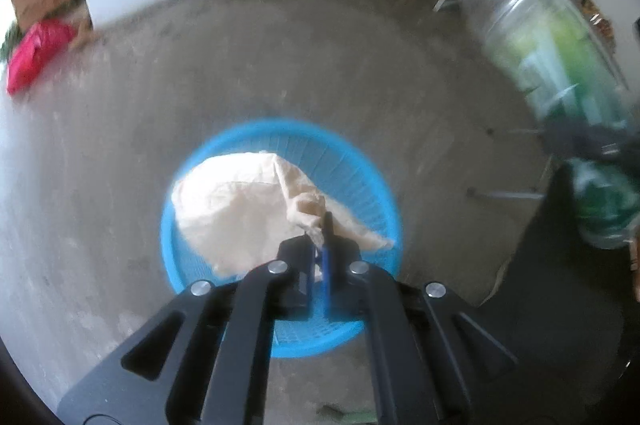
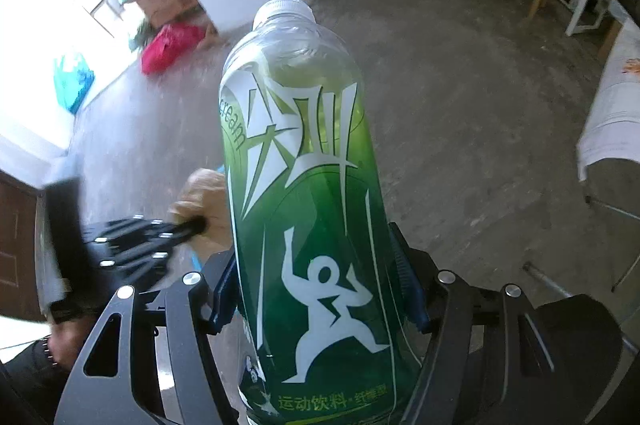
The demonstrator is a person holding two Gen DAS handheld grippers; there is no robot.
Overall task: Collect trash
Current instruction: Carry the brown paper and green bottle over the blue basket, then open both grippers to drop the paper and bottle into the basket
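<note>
the left gripper [image 1: 318, 245] hangs directly above the blue mesh basket [image 1: 376, 185], its jaws pinched narrow on a crumpled cream paper bag [image 1: 236, 209] that dangles over the opening. the right gripper [image 2: 318, 289] clamps a green sports-drink bottle [image 2: 304, 185], long axis pointing forward, off to the basket's right. the left is nearer. only the right wrist view shows the bottle's label sharply; only the left shows the basket.
</note>
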